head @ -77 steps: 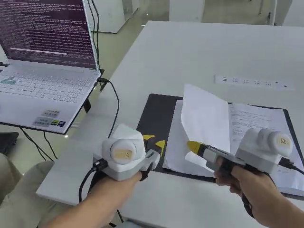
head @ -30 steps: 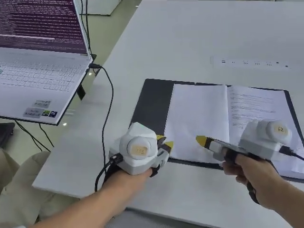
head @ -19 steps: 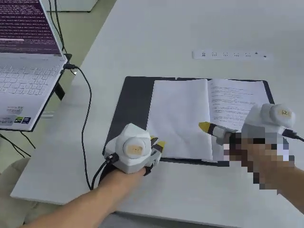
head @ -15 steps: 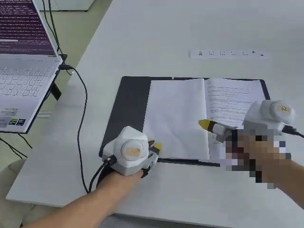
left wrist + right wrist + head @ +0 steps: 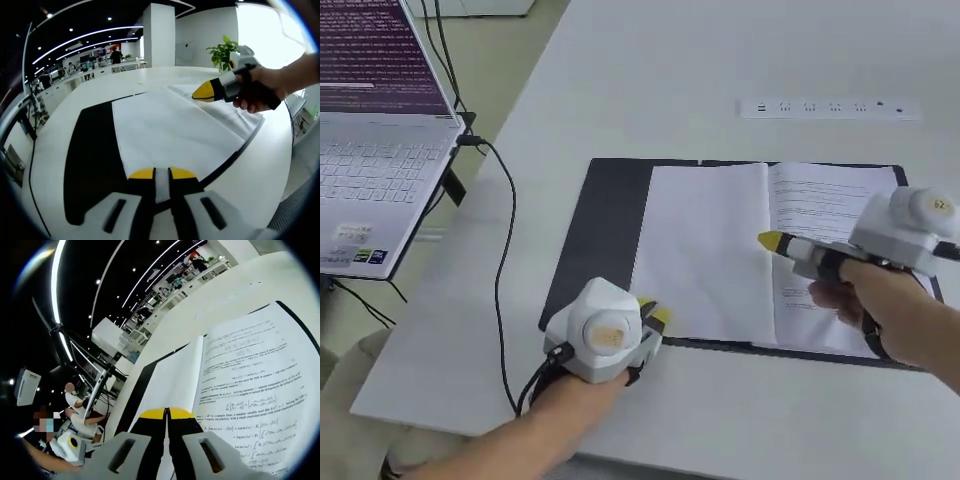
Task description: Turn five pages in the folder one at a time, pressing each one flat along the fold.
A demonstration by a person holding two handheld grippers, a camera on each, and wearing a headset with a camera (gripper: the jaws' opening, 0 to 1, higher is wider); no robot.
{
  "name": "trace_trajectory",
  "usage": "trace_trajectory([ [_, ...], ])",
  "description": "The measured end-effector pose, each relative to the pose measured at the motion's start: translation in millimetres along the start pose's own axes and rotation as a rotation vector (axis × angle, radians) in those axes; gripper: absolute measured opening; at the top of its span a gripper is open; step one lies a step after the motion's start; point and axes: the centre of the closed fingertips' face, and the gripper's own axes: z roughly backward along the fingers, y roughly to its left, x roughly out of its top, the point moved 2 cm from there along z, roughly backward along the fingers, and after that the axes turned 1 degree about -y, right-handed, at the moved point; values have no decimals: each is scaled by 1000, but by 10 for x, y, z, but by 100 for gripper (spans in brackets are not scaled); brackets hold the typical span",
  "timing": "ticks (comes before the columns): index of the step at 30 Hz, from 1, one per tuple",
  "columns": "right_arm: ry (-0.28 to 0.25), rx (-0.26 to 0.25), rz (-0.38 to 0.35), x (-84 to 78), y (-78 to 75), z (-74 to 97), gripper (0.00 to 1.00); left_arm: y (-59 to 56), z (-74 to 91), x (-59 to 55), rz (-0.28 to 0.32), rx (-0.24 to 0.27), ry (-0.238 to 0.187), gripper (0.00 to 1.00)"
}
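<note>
The black folder [image 5: 605,230] lies open on the white table, a blank page [image 5: 705,250] flat on its left and a printed page [image 5: 825,215] on its right. My right gripper [image 5: 770,241] is shut, its yellow tip resting at the fold between the two pages. In the right gripper view its jaws [image 5: 166,413] meet over the fold, with the printed page [image 5: 250,390] to the right. My left gripper [image 5: 655,318] sits at the folder's near edge, its jaws [image 5: 156,174] a narrow gap apart over the blank page [image 5: 165,130], holding nothing. The right gripper [image 5: 205,91] shows there too.
An open laptop [image 5: 370,150] stands on a stand at the left, and its black cable [image 5: 505,270] runs down past the table's left edge. A white power strip [image 5: 830,108] lies beyond the folder. The table's near edge is close behind both grippers.
The page that stood lifted now lies flat on the left. My shut right gripper has slid along the fold away from me. The left gripper has stayed at the folder's near edge.
</note>
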Motion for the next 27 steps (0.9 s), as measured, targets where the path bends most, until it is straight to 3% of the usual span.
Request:
trace_trajectory([
  [3, -6, -5, -46, 49, -38, -48, 0, 6, -14, -10, -3, 3, 0, 8],
  [8, -14, -23, -86, 169, -279, -186, 0, 10, -18, -12, -5, 4, -3, 8],
  [13, -55, -27, -145, 341, -435, -319, 0, 10, -20, -14, 2, 9, -6, 8],
  [19, -62, -22, -184, 409, -535, -447, 0, 7, -26, -12, -6, 7, -5, 8],
  [27, -92, -21, -230, 511, -545, -534, 0, -4, -19, -1, -11, 7, -6, 8],
])
